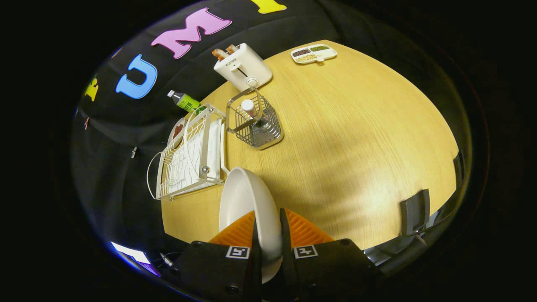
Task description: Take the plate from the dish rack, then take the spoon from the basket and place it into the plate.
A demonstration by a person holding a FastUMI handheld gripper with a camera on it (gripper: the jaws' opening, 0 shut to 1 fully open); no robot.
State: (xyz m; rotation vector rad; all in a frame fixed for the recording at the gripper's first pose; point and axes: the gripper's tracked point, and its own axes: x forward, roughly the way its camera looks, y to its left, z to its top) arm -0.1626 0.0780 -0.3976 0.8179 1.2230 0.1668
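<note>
My gripper is shut on the rim of a white plate, which stands on edge between the two orange fingers and is held above the wooden table. The white wire dish rack lies beyond the plate, at the table's edge. Further on stands the wire basket, with the white handle of a spoon sticking up out of it.
A white toaster with bread in it sits behind the basket. A green bottle lies behind the rack. A divided white tray of grains rests at the table's far edge. Dark clamps grip the table's near edge.
</note>
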